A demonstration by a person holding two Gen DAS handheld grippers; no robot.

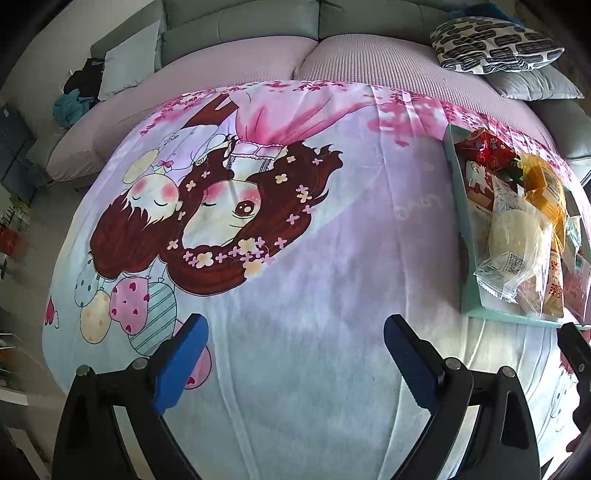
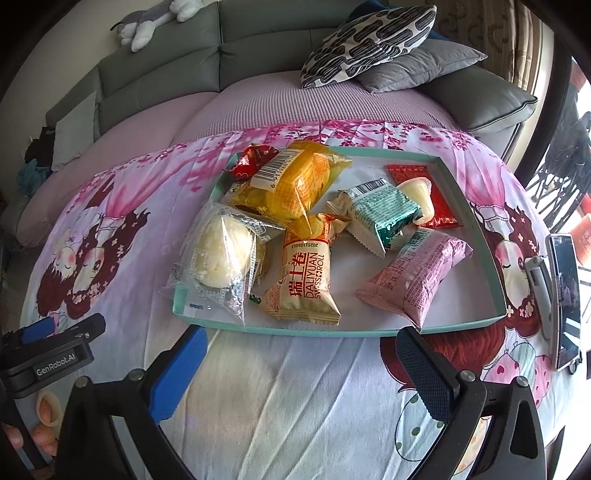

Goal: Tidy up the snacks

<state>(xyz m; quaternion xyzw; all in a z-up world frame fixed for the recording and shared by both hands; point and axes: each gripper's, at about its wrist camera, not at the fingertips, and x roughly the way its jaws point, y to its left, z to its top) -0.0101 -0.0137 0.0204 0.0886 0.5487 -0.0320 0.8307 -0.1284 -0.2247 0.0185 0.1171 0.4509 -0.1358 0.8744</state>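
A shallow teal-rimmed tray (image 2: 474, 229) lies on the cartoon blanket and holds several wrapped snacks: a clear pack with a white bun (image 2: 221, 251), a yellow pack (image 2: 295, 181), a Swiss roll pack (image 2: 301, 280), a green-white pack (image 2: 380, 214), a pink pack (image 2: 417, 273), a red packet (image 2: 439, 199) and a jelly cup (image 2: 417, 195). My right gripper (image 2: 301, 349) is open and empty just in front of the tray. My left gripper (image 1: 293, 338) is open and empty over bare blanket; the tray (image 1: 467, 266) is to its right. The left gripper's body (image 2: 48, 350) shows at the right wrist view's left edge.
The blanket (image 1: 295, 258) covers a table in front of a grey sofa (image 2: 159, 74) with a lilac cover and patterned pillows (image 2: 369, 40). A phone on a stand (image 2: 563, 295) is at the tray's right. A plush toy (image 2: 147, 22) sits on the sofa back.
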